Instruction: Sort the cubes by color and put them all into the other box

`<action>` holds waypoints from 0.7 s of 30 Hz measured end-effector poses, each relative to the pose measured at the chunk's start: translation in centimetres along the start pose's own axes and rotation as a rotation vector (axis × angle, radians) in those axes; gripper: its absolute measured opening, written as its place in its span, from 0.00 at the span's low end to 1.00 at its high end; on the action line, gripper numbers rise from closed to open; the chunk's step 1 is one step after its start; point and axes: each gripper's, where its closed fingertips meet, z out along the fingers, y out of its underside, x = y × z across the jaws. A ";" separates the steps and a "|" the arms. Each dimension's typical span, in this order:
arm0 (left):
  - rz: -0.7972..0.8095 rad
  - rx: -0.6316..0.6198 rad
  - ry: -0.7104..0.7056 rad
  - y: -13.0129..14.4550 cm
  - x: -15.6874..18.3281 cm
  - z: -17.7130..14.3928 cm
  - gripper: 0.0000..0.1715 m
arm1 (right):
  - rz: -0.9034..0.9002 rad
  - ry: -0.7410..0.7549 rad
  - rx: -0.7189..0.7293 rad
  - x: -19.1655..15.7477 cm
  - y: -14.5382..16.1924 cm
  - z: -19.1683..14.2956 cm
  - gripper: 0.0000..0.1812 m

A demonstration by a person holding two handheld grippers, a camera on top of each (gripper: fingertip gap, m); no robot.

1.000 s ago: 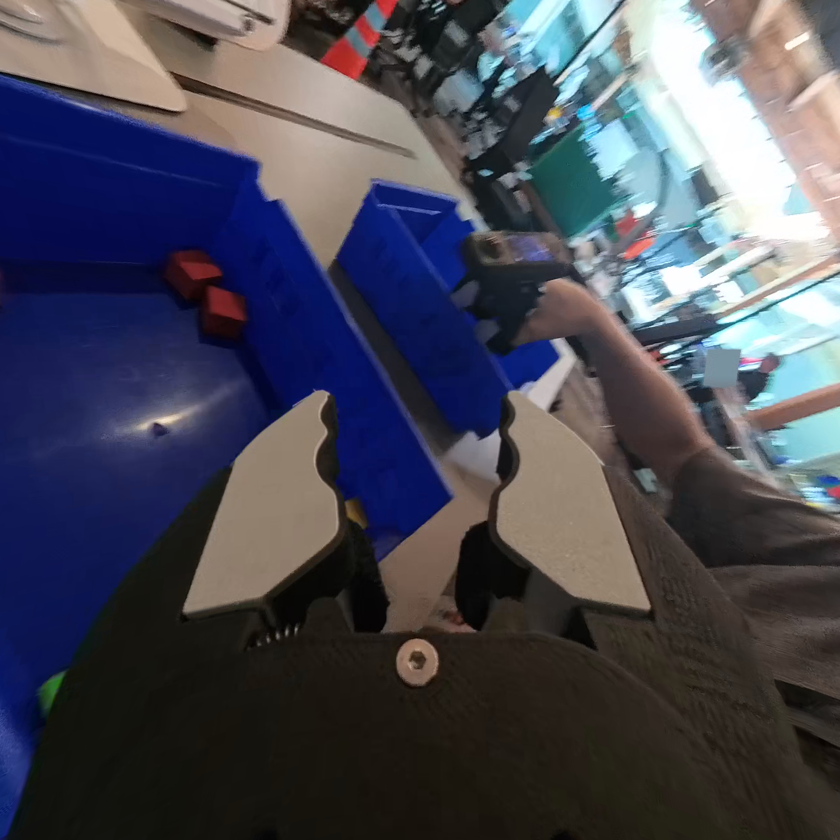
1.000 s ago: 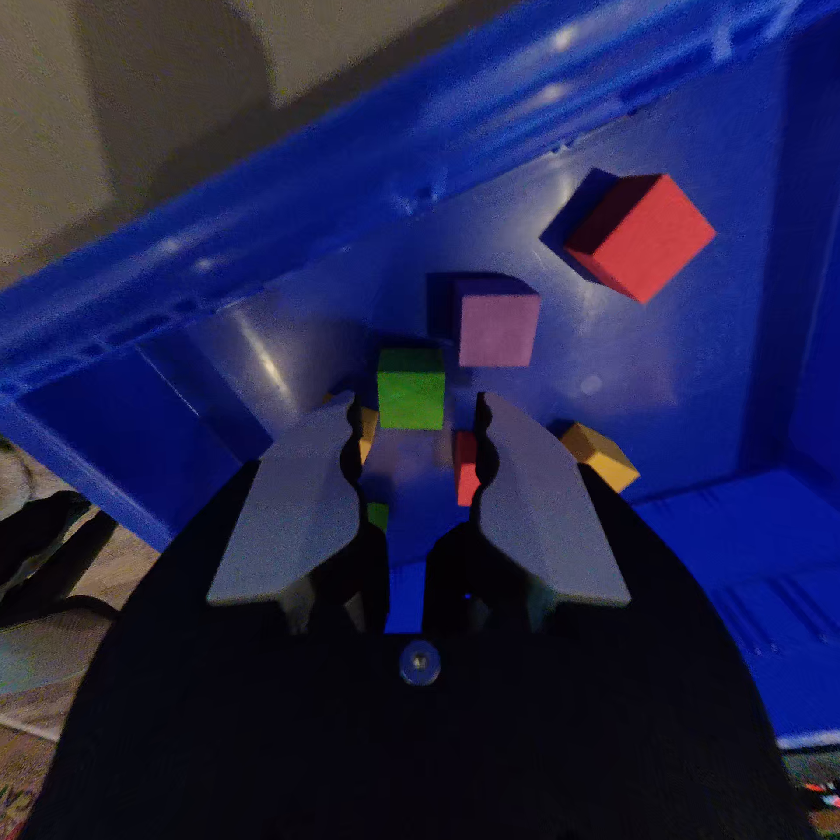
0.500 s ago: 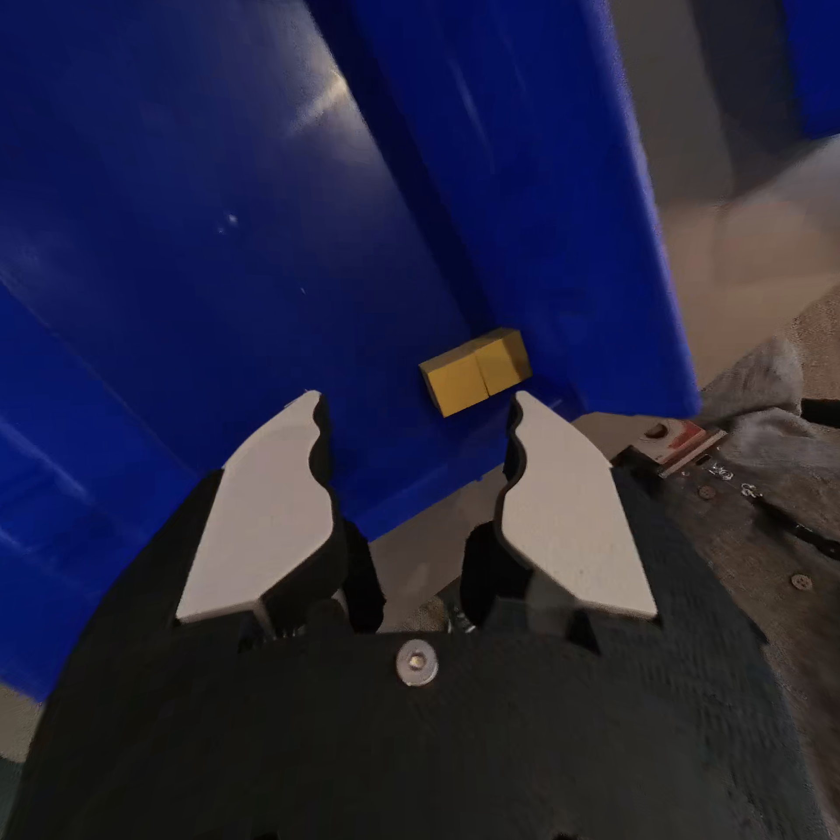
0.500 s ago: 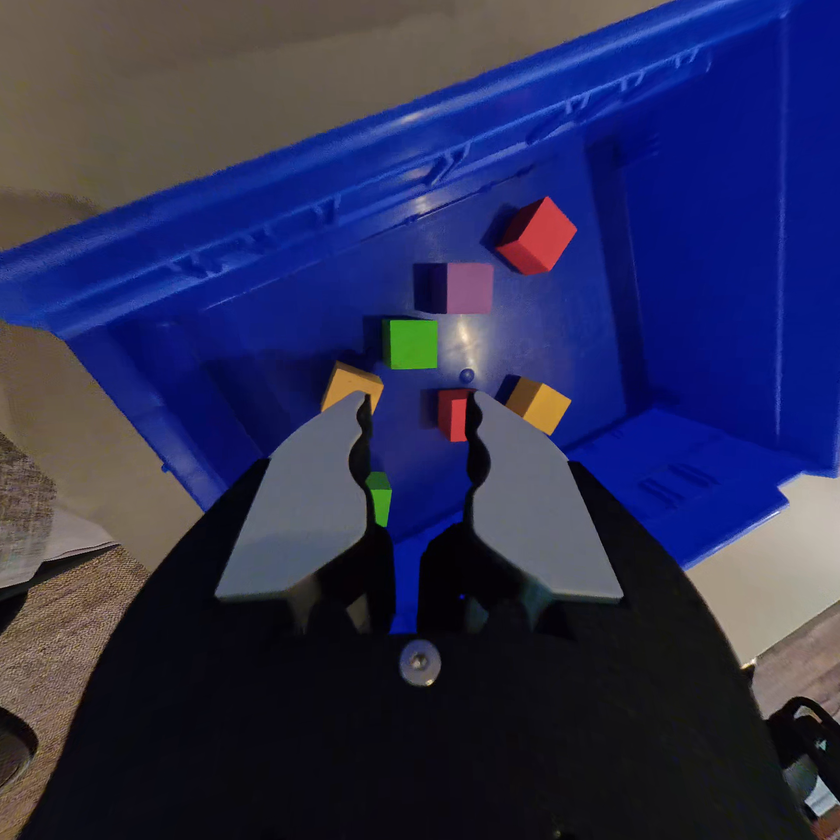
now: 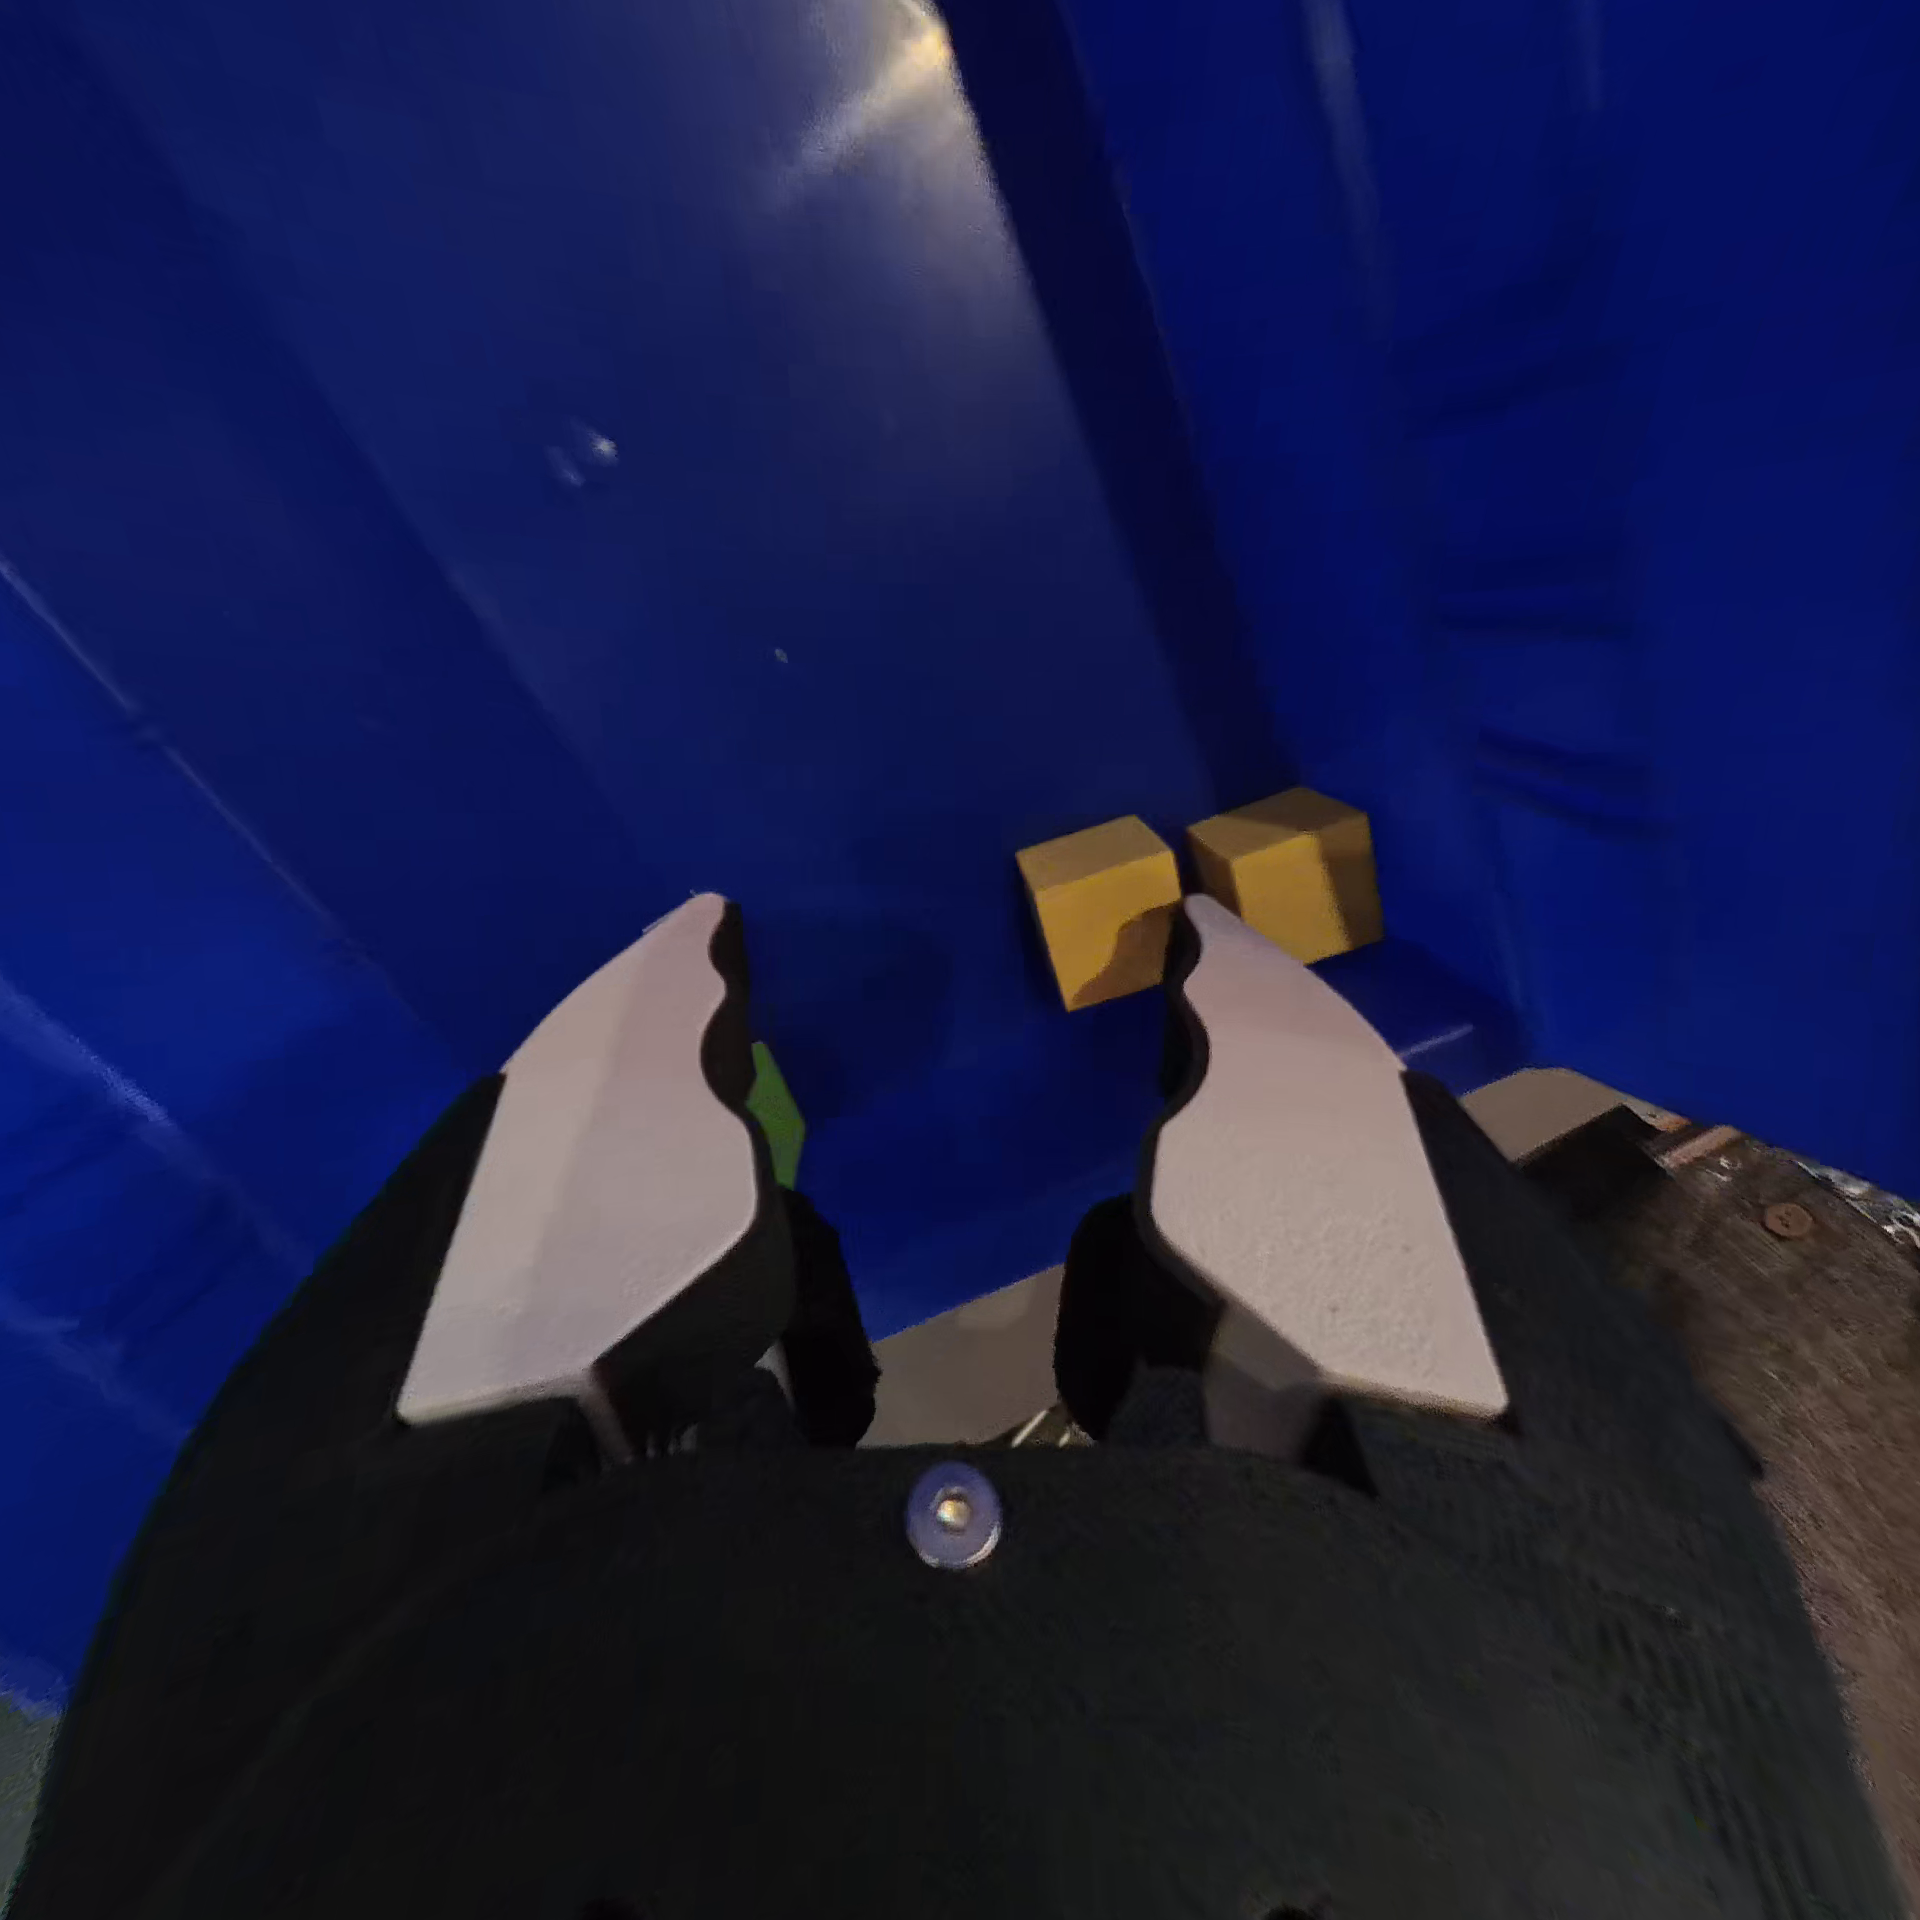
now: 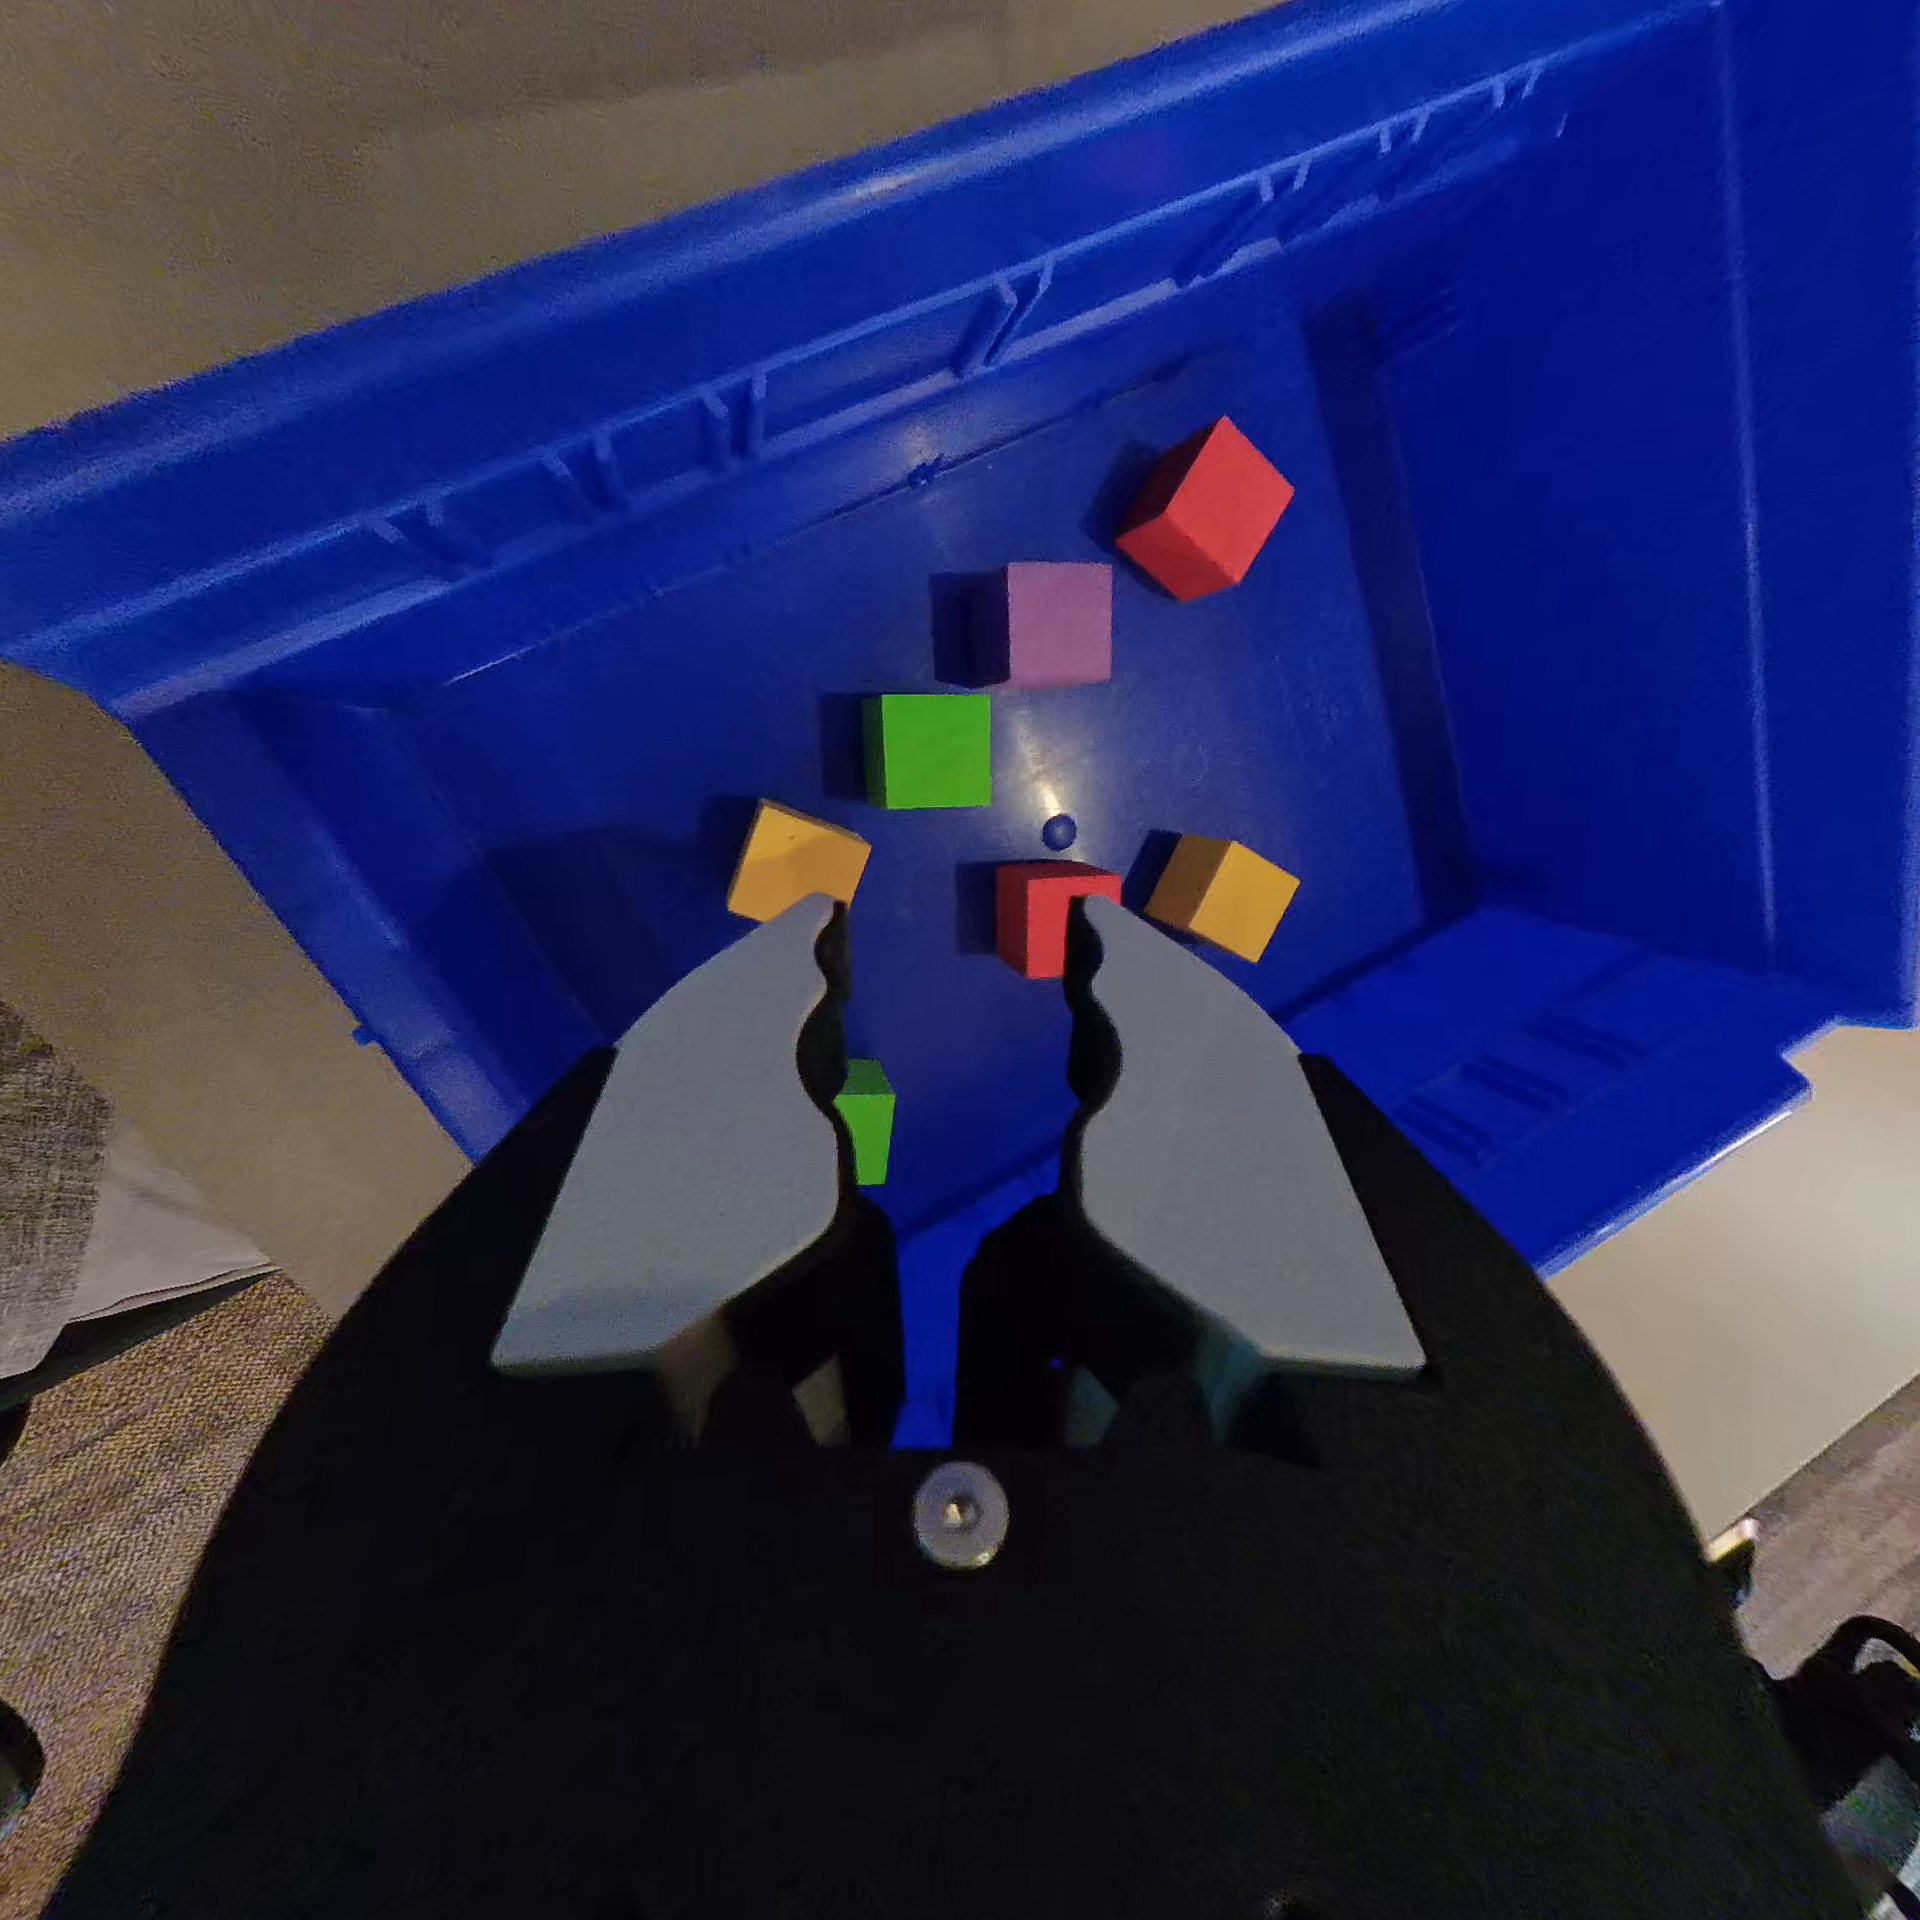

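Note:
My left gripper [image 5: 956, 914] is open and empty, pointing down into a blue bin [image 5: 520, 520]. Two yellow cubes [image 5: 1101, 904] [image 5: 1283, 868] sit side by side in the bin's corner, just beyond my right fingertip. A green cube [image 5: 777, 1112] peeks out behind my left finger. My right gripper [image 6: 956, 914] is open and empty above another blue bin [image 6: 623, 343]. That bin holds a small red cube [image 6: 1039, 914] at my right fingertip, two orange cubes [image 6: 795, 857] [image 6: 1226, 894], two green cubes [image 6: 928, 750] [image 6: 868, 1122], a purple cube [image 6: 1055, 623] and a larger red cube [image 6: 1205, 509].
A beige tabletop [image 6: 312, 187] lies around the right bin, with grey carpet [image 6: 125, 1455] below its edge. In the left wrist view, a strip of table [image 5: 966, 1361] and a dark speckled surface [image 5: 1787, 1351] show past the bin's near wall.
My left gripper swung down from looking across the room into the blue bin and closed in on the yellow cubes. My right gripper pulled back from its bin and opened a little wider.

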 end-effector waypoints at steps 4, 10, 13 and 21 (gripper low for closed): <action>-0.026 0.026 -0.036 -0.4 -1.2 -0.5 0.45 | 0.003 0.004 -0.003 -0.2 0.3 -0.1 0.22; -0.078 0.006 0.013 0.4 0.1 -0.2 0.45 | -0.004 0.012 0.006 -0.5 0.1 -0.4 0.22; -0.123 -0.032 -0.017 0.7 0.0 1.1 0.43 | -0.011 0.017 0.019 -0.7 -0.4 -0.4 0.22; -0.163 0.095 0.049 -0.9 0.9 0.0 0.17 | -0.005 0.056 0.072 -0.7 -0.7 -1.1 0.21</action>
